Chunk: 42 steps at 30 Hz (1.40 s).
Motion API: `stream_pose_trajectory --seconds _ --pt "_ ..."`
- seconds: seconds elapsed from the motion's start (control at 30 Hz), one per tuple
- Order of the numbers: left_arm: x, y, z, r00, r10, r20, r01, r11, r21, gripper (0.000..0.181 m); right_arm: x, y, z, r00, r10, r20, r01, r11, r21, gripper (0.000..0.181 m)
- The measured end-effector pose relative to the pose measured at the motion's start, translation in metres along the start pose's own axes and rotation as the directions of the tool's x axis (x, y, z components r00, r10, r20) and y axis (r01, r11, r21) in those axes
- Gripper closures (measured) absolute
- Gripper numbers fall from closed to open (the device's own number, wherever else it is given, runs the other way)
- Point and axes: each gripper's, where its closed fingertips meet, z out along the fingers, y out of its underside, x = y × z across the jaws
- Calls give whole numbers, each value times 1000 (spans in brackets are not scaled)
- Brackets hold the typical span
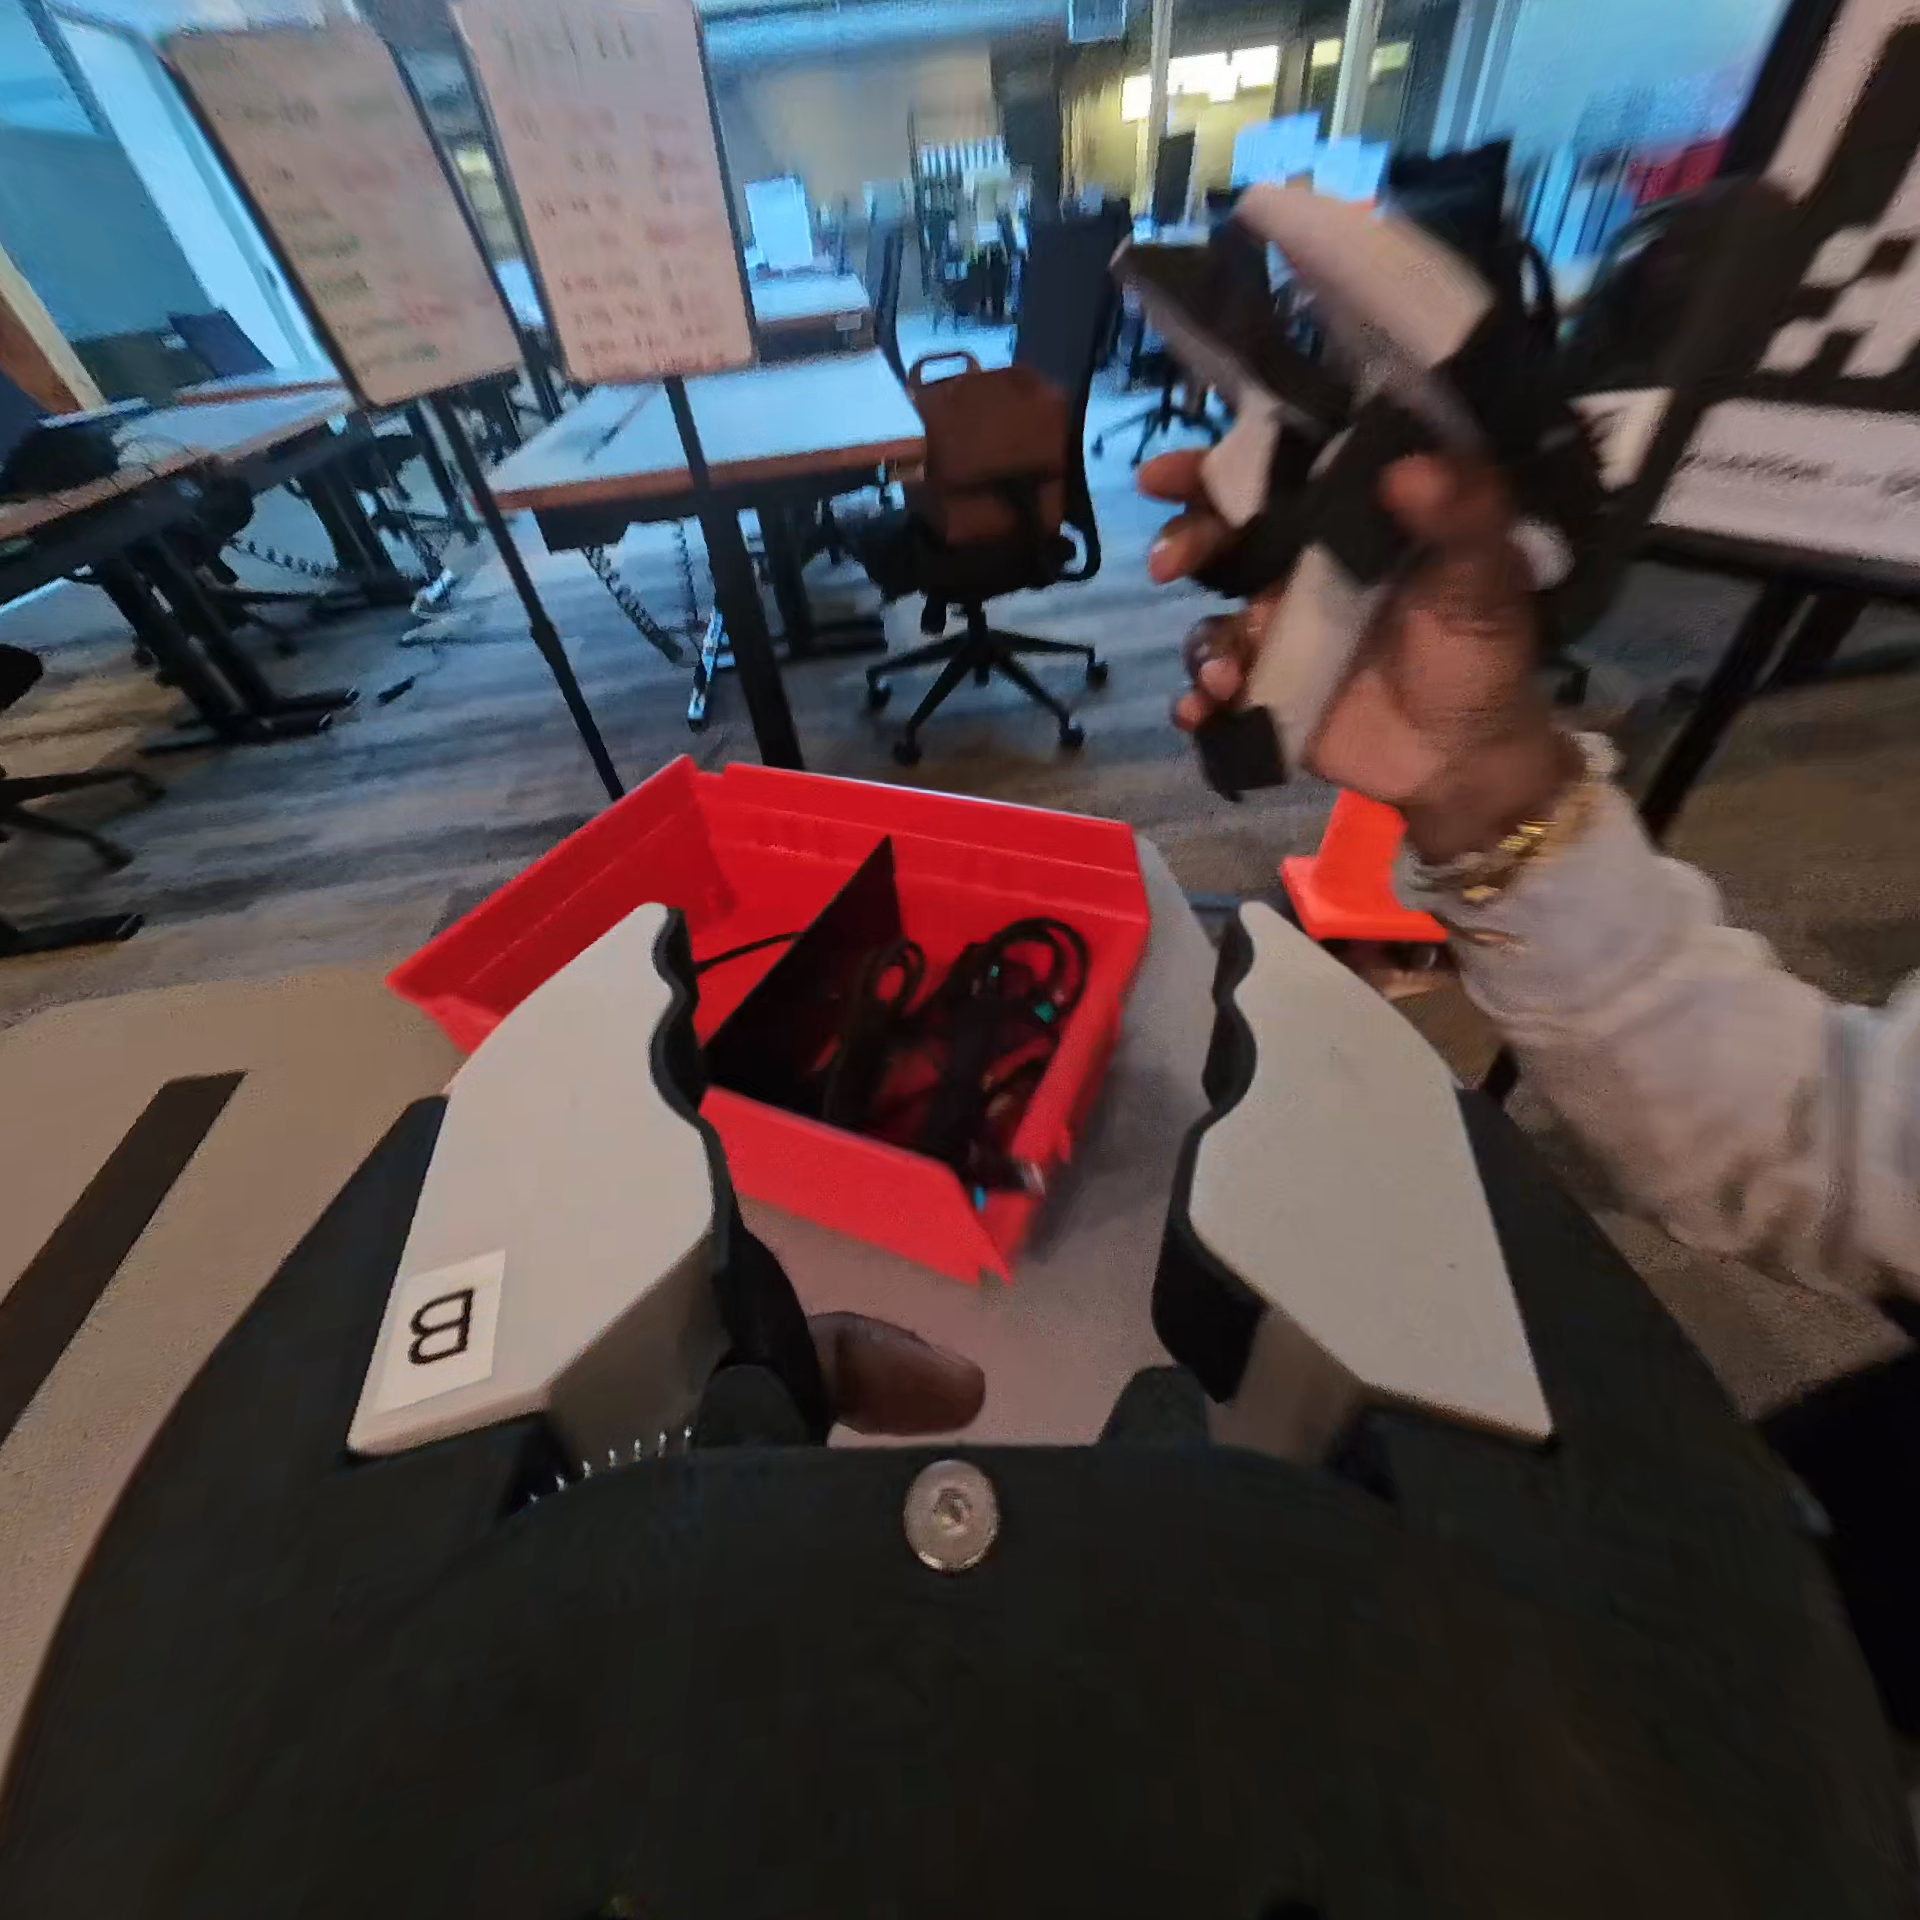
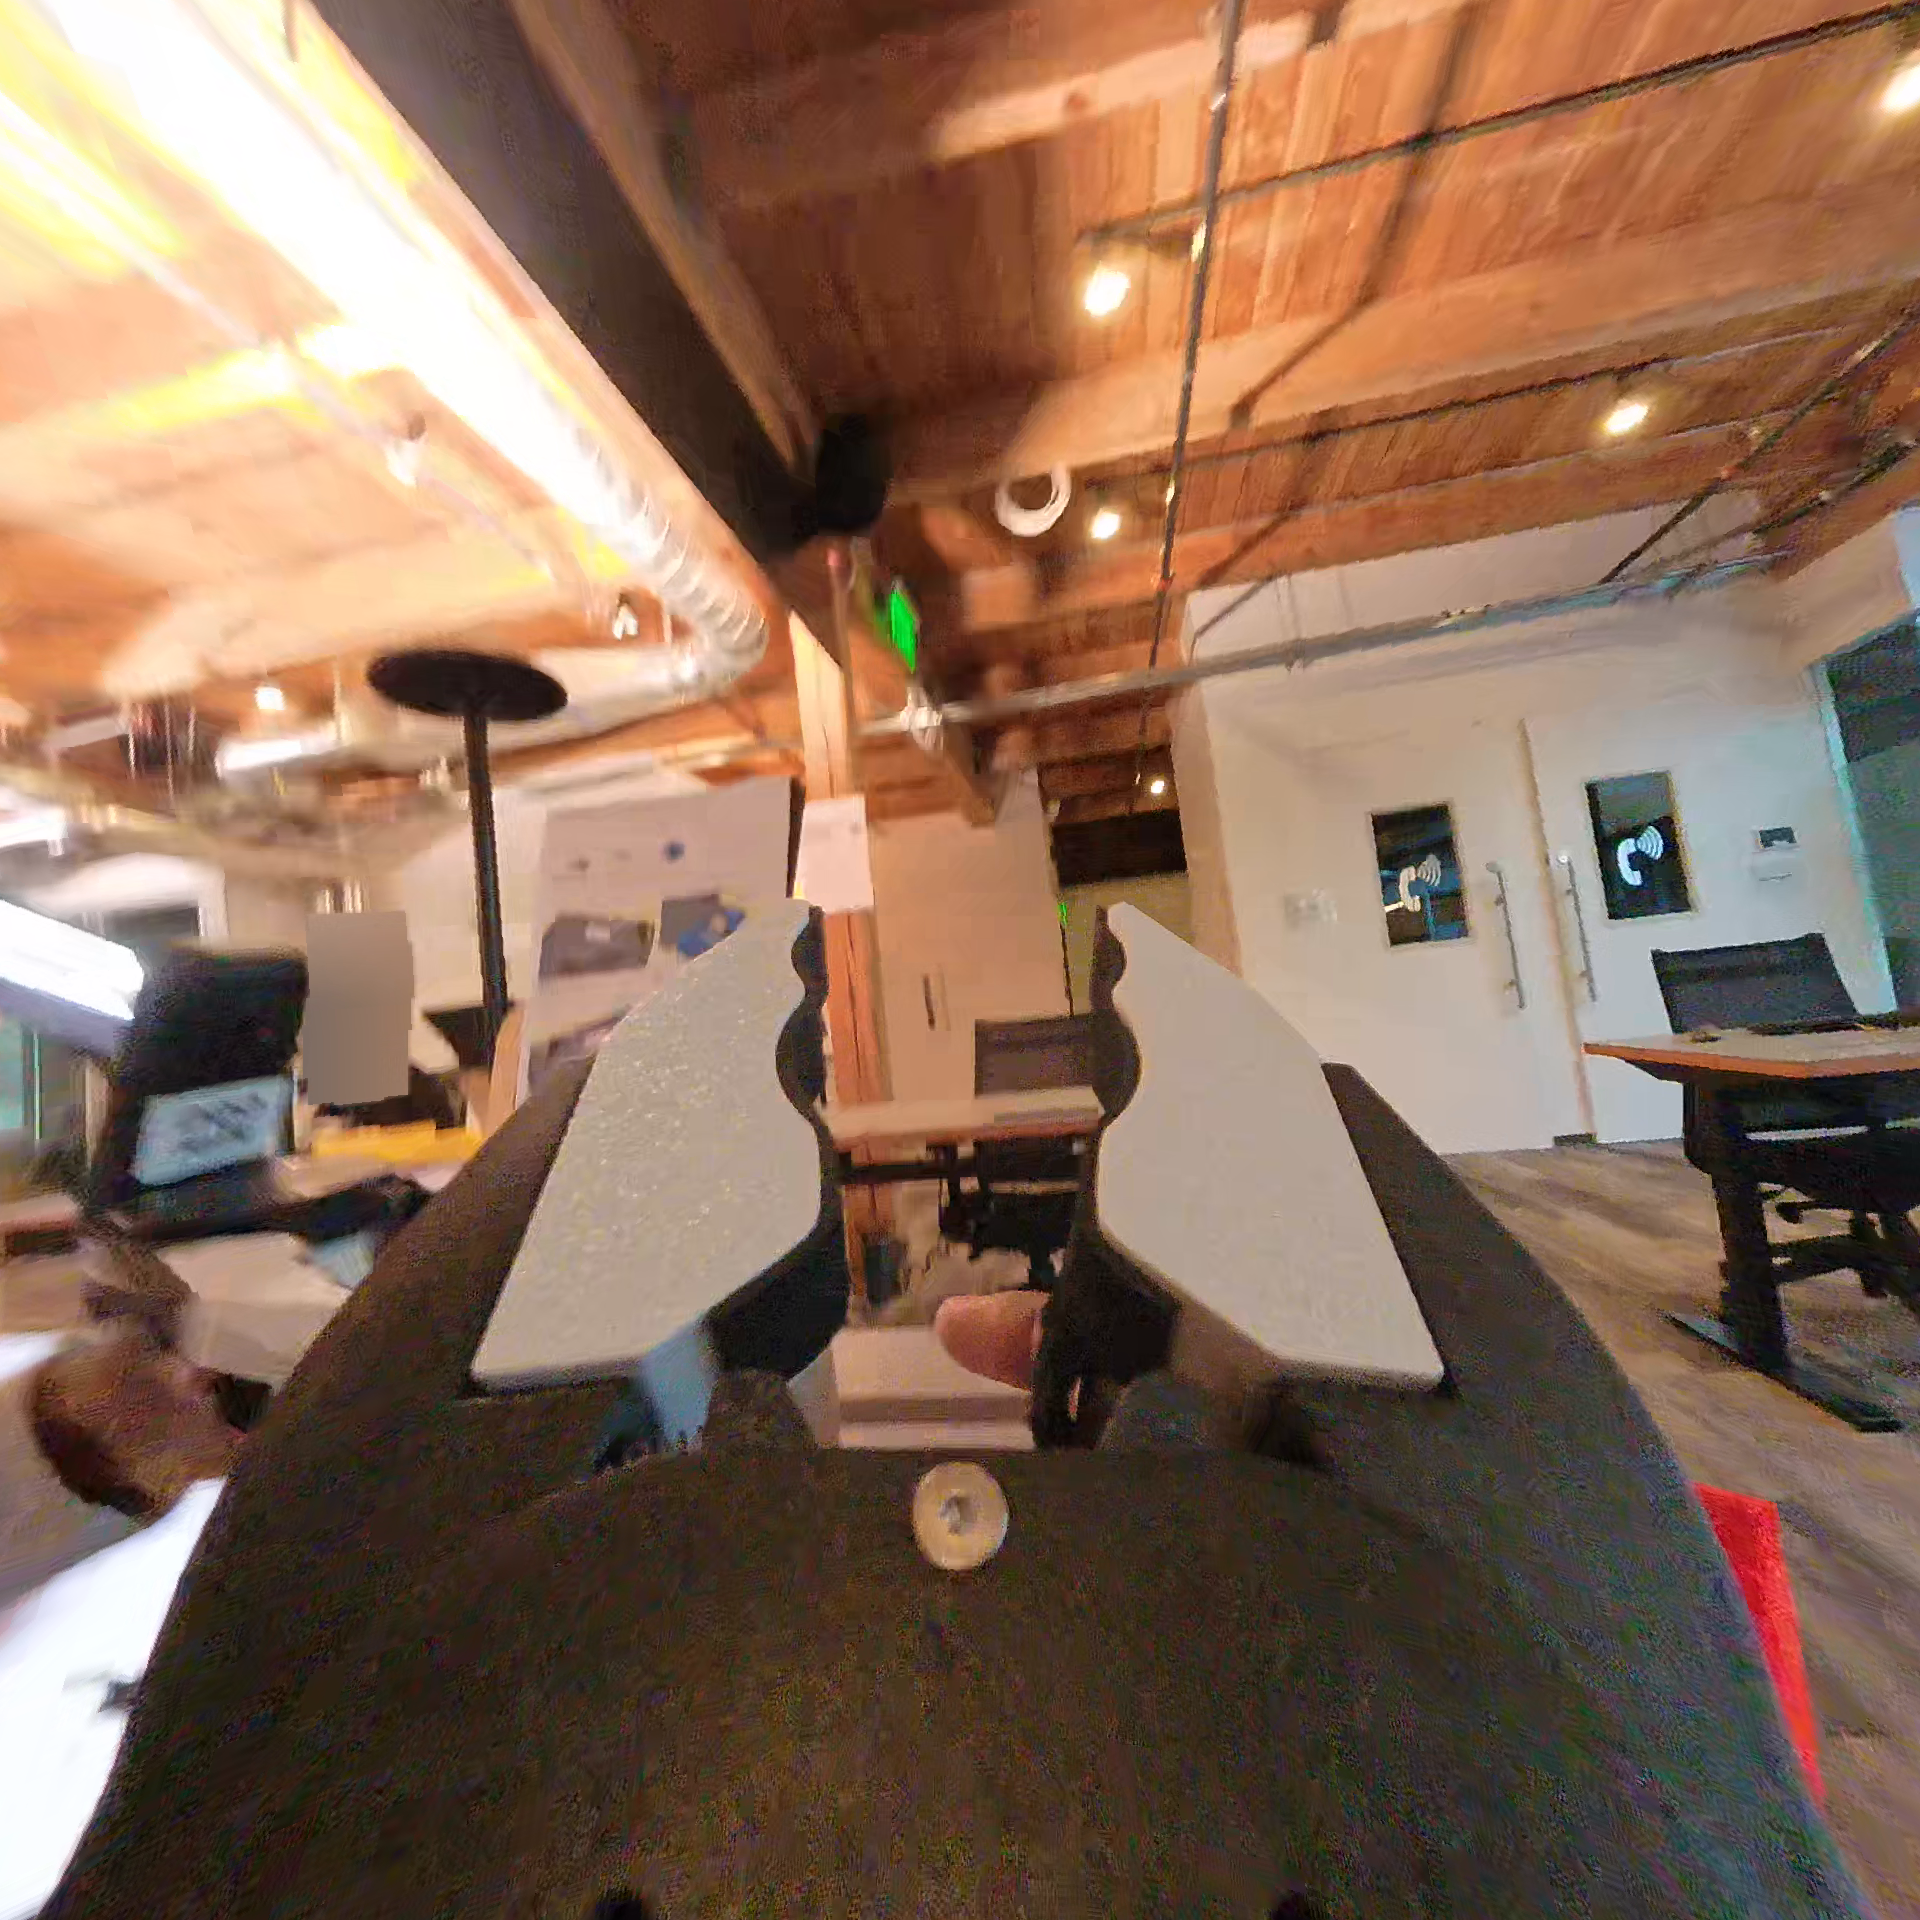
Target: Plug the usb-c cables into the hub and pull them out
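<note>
Left gripper (image 1: 951, 997): held low over a grey table (image 1: 260, 1049), its two grey fingers spread wide apart with nothing between them; a fingertip shows at the base of the gap

Red bin (image 1: 873, 1174): sits on the table straight ahead at 12 o'clock from the left gripper, seen through the gap between its fingers, not touched by them

Usb-c cables (image 1: 977, 1029): a tangle of black cables lies coiled in the bin's right compartment, at 1 o'clock from the gripper; a black divider (image 1: 821, 987) stands tilted in the bin at the cables' left

Hub: cannot be picked out in either view

Right gripper (image 2: 961, 997): raised and tilted toward the wooden ceiling (image 2: 1351, 260), its fingers parted by a narrower gap and holding nothing; in the left wrist view it appears blurred at 2 o'clock, high above the bin, gripped by a hand (image 1: 1434, 644) in a light sleeve with a gold bracelet

Surroundings: an orange cone (image 1: 1351, 873) stands on the floor at 1 o'clock beyond the bin; an office chair (image 1: 987, 540) and desks fill the room behind; two boards on stands rise at 11 o'clock
</note>
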Motion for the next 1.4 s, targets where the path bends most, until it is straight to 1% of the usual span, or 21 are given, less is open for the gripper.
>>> stream_pose_trajectory --seconds 0.07,0.13,0.2,0.23,0.27,0.33,0.4,0.47,0.53,0.6,0.63,0.7,0.77,0.87,0.93,0.97,1.0,1.07,1.2,1.27,1.4 --pt "9 10 -62 999 -10 40 8 999 34 87 -32 24 10 994 -69 80 77 992 -104 132" --pt "10 30 -128 988 -26 155 24 1000 16 95 -70 57 18 979 -91 183 129 969 -210 131" --pt "9 56 -195 953 -71 295 80 997 -20 103 -119 97 20 943 -42 331 158 930 -332 131" --pt "12 74 -227 930 -96 356 125 990 -59 106 -148 117 18 910 24 413 156 905 -397 130" --pt "18 94 -257 903 -119 413 177 978 -105 106 -179 136 14 863 109 494 150 878 -454 126" --pt "35 127 -306 849 -147 508 260 952 -159 106 -242 168 2 721 281 633 148 831 -537 119" --pt "56 147 -333 823 -177 539 301 942 -149 108 -295 202 -18 540 427 725 229 755 -615 117" --pt "72 169 -342 791 -240 563 379 915 -142 111 -333 237 -51 325 520 790 438 658 -613 116" --pt "86 191 -339 792 -254 555 407 897 -170 111 -353 268 -75 144 549 823 619 599 -508 118" --pt "96 205 -329 813 -238 531 387 903 -189 112 -365 291 -90 14 590 808 731 545 -411 121" --pt "97 208 -325 818 -238 524 375 911 -172 113 -368 302 -93 -17 608 793 777 507 -372 122" --pt "96 207 -319 812 -278 514 385 916 -113 114 -373 324 -95 -64 615 786 845 453 -285 121" --pt "92 205 -320 801 -296 520 393 915 -85 115 -377 341 -94 -113 610 785 881 426 -204 122" --pt "93 201 -323 804 -340 489 401 916 -22 115 -378 368 -95 -180 591 786 919 387 -81 132" --pt "89 200 -328 780 -386 493 428 903 31 115 -375 386 -98 -217 571 792 934 356 -1 132" --pt "86 200 -331 765 -412 495 446 894 55 115 -377 389 -99 -221 577 786 933 359 -1 136" --pt "83 201 -333 746 -437 503 466 881 75 115 -381 390 -98 -205 591 780 931 363 -31 139" --pt "80 204 -336 720 -475 506 497 862 103 116 -382 392 -100 -167 622 765 937 342 -73 155" --pt "80 203 -336 717 -494 491 509 853 116 117 -378 390 -101 -223 560 798 933 359 9 158" --pt "80 203 -336 716 -500 488 512 850 121 117 -377 387 -96 -239 480 844 926 375 49 158" --pt "78 204 -338 706 -518 483 524 841 136 118 -377 364 -67 -208 248 946 892 444 80 159"
